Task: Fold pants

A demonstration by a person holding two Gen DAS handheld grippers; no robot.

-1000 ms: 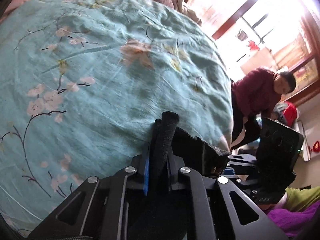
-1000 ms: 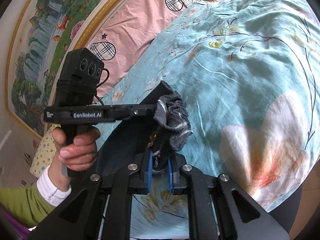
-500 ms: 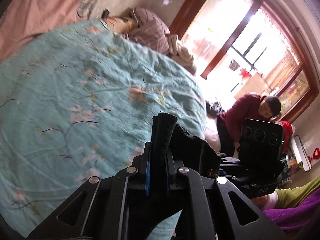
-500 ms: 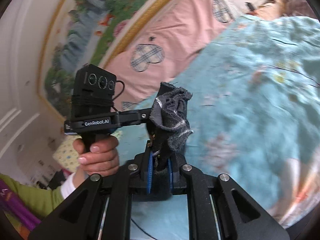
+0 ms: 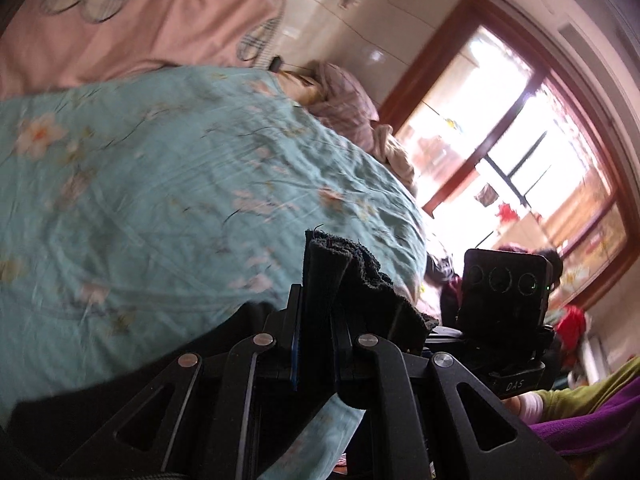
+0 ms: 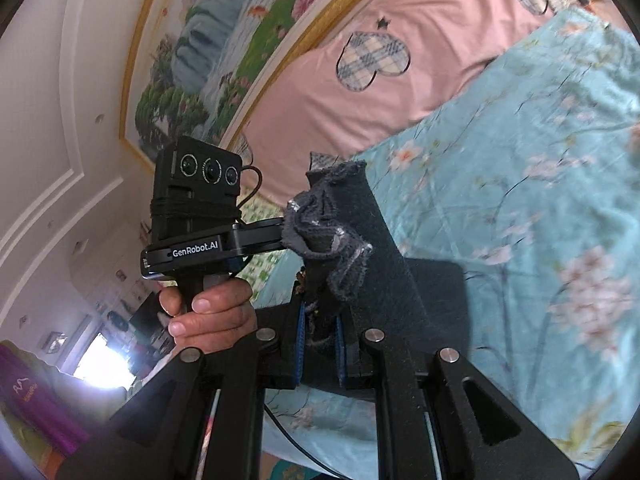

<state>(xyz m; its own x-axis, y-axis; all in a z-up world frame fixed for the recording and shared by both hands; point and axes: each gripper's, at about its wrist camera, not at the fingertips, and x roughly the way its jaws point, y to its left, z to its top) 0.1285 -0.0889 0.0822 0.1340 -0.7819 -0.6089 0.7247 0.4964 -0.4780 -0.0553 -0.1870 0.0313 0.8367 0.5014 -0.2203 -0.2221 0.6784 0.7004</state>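
Pants [image 5: 340,276] higher above bed [image 5: 160,200]

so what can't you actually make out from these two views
- Pants: both views show only bunched dark cloth rising from each gripper; the rest is hidden behind the gripper frames and cut off by the bottom edge, so the fold's state is unclear.
- Left gripper, right gripper: pads buried in cloth.
- Bedspread: flower pattern motion-blurred.
- Window, left wrist view: overexposed.

A teal floral bedspread [image 5: 168,208] covers the bed, with a pink pillow [image 6: 400,80] bearing plaid heart patches at its head. A gold-framed landscape painting [image 6: 240,40] hangs on the wall above. A wood-framed window [image 5: 520,152] stands beyond the bed, brightly lit.
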